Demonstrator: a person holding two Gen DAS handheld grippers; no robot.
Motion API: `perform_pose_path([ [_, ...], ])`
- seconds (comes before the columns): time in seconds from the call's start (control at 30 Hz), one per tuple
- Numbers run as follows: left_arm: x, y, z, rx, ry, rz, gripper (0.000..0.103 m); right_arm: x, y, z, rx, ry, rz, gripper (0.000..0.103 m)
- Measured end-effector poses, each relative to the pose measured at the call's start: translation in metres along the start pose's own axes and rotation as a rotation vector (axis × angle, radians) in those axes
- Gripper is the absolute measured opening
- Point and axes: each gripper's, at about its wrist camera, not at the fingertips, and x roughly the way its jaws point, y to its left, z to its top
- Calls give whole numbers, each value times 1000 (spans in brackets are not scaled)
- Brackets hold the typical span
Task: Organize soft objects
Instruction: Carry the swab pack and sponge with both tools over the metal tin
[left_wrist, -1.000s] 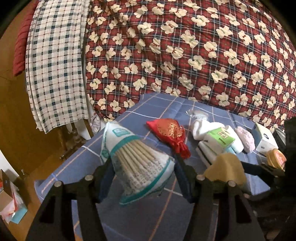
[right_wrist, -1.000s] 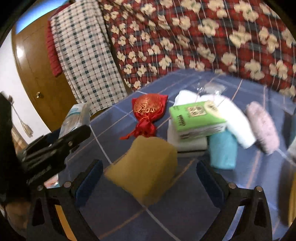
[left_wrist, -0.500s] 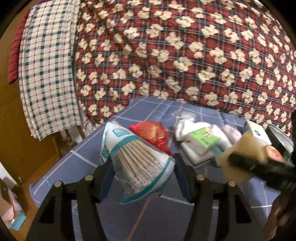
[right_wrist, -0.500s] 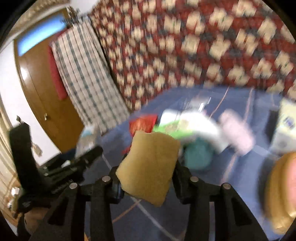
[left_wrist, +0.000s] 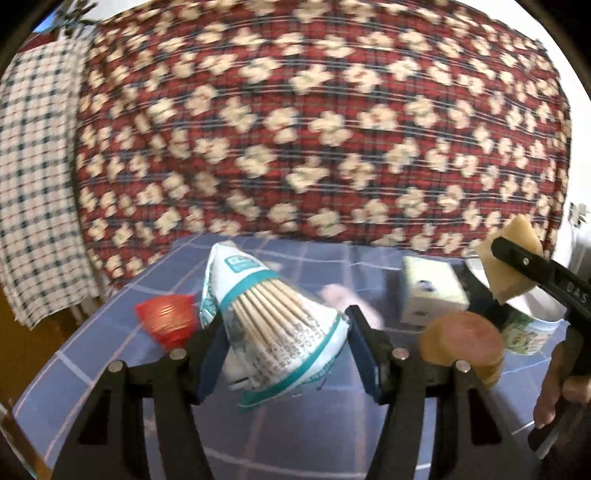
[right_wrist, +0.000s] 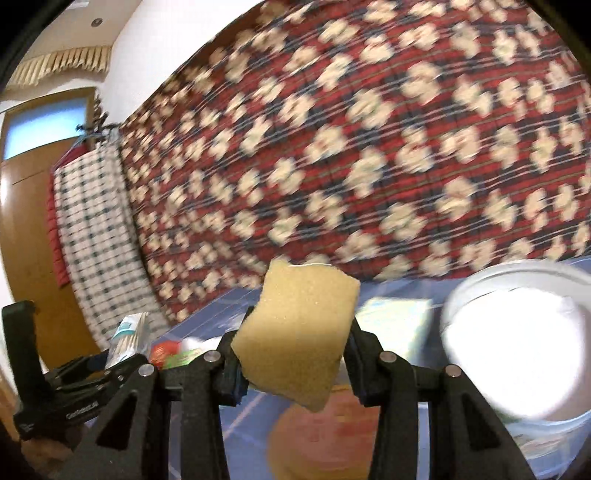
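The left gripper (left_wrist: 284, 354) clamps a packet of wooden sticks (left_wrist: 273, 325); the right gripper (right_wrist: 293, 363) pinches a yellow sponge (right_wrist: 295, 332) beside a white tub (right_wrist: 517, 354).

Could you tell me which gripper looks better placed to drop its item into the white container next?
Right, probably. The right gripper holds the yellow sponge lifted right beside the open white container. The left gripper, clamping the toothpick packet, is farther away.

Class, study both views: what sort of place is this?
Probably a room in a home: a wooden door, a flowered quilt and checked cloth hanging behind a blue-clothed table of small household items.
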Motion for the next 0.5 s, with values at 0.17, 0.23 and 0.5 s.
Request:
perform_pose_path([
  [0.17, 9, -50, 10, 54, -32, -97, 61, -21, -32, 7, -40, -79, -129, 45],
  [0.23, 12, -66, 13, 63, -41, -131, 61, -30, -44, 9, -65, -107, -179, 45],
  [0.5, 24, -137, 26, 114, -77, -276, 61, -60, -102, 17, -153, -189, -424, 46],
])
